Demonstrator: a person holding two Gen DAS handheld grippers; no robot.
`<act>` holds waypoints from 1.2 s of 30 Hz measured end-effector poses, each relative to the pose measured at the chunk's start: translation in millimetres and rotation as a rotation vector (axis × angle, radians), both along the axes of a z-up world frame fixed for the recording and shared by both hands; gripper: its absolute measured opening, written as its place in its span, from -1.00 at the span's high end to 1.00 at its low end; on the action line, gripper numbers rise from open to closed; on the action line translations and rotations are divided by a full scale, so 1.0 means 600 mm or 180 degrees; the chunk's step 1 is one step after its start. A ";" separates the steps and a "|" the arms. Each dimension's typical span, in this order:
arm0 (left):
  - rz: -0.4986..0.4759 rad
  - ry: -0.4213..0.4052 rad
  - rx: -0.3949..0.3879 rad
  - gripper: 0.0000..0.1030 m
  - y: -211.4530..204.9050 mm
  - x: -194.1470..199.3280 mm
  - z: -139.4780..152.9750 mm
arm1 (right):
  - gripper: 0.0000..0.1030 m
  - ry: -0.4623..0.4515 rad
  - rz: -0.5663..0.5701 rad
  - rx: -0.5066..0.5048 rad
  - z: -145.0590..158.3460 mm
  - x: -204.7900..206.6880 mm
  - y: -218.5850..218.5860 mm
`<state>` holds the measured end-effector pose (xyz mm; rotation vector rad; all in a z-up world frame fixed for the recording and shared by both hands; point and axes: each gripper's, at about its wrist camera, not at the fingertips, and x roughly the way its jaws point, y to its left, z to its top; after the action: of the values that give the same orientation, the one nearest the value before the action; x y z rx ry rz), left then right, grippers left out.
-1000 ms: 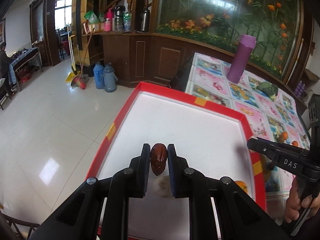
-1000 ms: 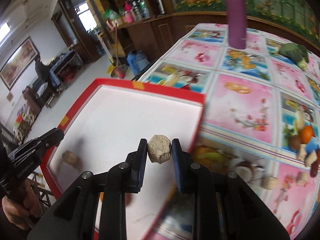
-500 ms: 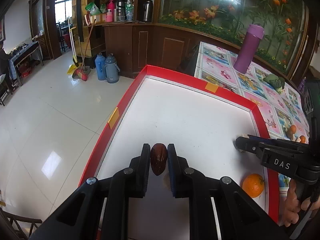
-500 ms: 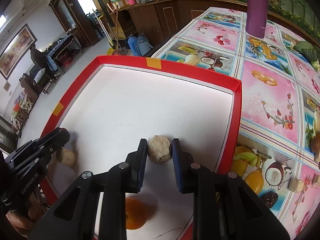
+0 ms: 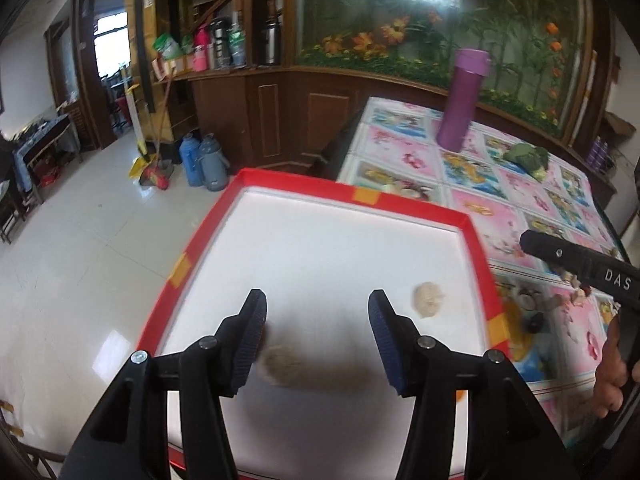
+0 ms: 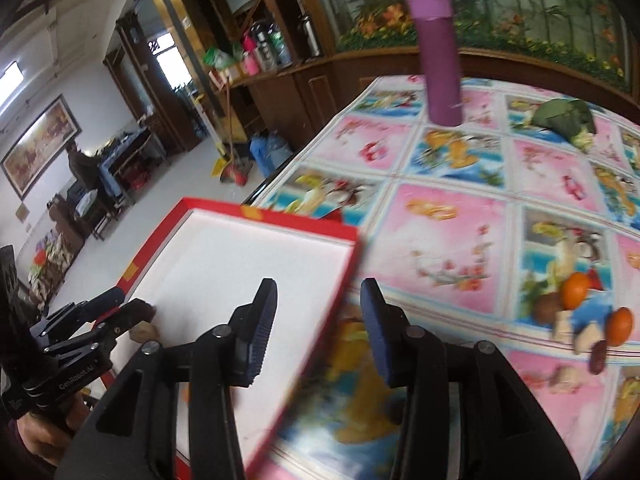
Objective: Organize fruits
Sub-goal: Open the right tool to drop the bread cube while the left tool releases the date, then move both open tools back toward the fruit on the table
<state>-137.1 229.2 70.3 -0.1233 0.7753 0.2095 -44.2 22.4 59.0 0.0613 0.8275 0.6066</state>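
My left gripper [image 5: 318, 312] hangs open over the near part of the red-rimmed white tray [image 5: 404, 204]. A blurred beige lump [image 5: 280, 364] lies just by its left finger, and a second beige lump [image 5: 429, 300] rests near the tray's right rim. A sliver of orange [image 5: 460, 394] shows behind the right finger. My right gripper [image 6: 319, 296] is open and empty above the tray's right rim [image 6: 340, 272]. On the tablecloth at the right lie loose oranges [image 6: 575, 284], a dark red date [image 6: 598, 360] and beige pieces [image 6: 586, 336]. The date I held is not clearly visible.
A tall purple bottle [image 6: 438, 52] and a green vegetable [image 6: 566, 116] stand at the far side of the patterned tablecloth [image 6: 448, 220]. The tray overhangs the table toward the tiled floor [image 5: 80, 248]. A person's hand [image 5: 612, 376] holds the right gripper's handle.
Both grippers have opened: the left let go of the date, the right left its beige lump in the tray. The right gripper has drawn back over the tray's right rim.
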 end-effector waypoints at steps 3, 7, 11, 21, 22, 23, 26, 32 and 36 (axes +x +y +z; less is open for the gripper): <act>-0.0232 -0.0031 0.0017 -0.06 -0.040 0.005 0.016 | 0.12 -0.0057 -0.0182 0.0042 0.011 0.001 -0.077; -0.0573 -0.0074 0.0011 -0.07 -0.091 0.014 0.040 | 0.12 -0.0079 -0.0559 0.0138 0.036 0.005 -0.207; -0.0831 -0.0129 -0.0017 -0.08 -0.141 0.021 0.063 | 0.12 -0.0146 -0.1144 0.0218 0.071 0.007 -0.366; -0.1276 -0.0079 -0.0020 -0.27 -0.260 0.022 0.059 | 0.13 0.0109 -0.2331 0.0325 0.053 0.030 -0.687; -0.1295 -0.0056 -0.0026 -0.27 -0.266 0.024 0.056 | 0.13 0.0154 -0.2396 0.0307 0.044 0.042 -0.704; -0.1309 -0.0027 -0.0025 -0.27 -0.271 0.027 0.052 | 0.13 0.0209 -0.2467 0.0292 0.035 0.057 -0.723; -0.1305 0.0058 0.0000 -0.27 -0.281 0.042 0.044 | 0.13 0.0398 -0.2532 0.0404 0.005 0.102 -0.747; -0.1195 0.0132 0.0044 -0.27 -0.276 0.060 0.041 | 0.13 0.0638 -0.2604 0.0421 -0.048 0.193 -0.751; -0.1136 0.0208 0.0042 -0.27 -0.271 0.069 0.034 | 0.13 0.0700 -0.2637 0.0390 -0.070 0.229 -0.747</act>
<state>-95.7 66.7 90.8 0.0357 0.8469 -0.1205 93.3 -425.6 17.0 0.5620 0.8871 -0.1380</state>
